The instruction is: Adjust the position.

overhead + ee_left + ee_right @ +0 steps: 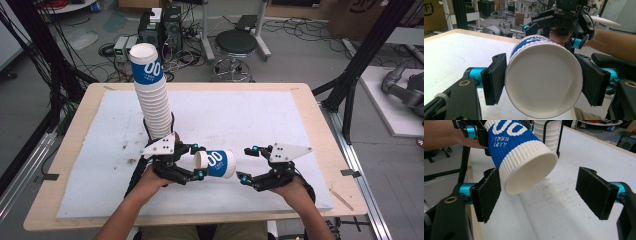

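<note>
Holding the cup (216,164) sideways in my left tongs (199,161) near the surface's front edge, beside the stack (152,95), I'd centre my open right tongs (245,164) around its rim before closing gently.

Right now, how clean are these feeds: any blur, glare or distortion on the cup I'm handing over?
High view: even light, soft and low in detail, the cup stack leaning outward from lens distortion. Left gripper view: the cup base is sharp, the right gripper and room behind soft. Right gripper view: the cup's rim crisp, no glare, a soft shadow on the table under it.
</note>
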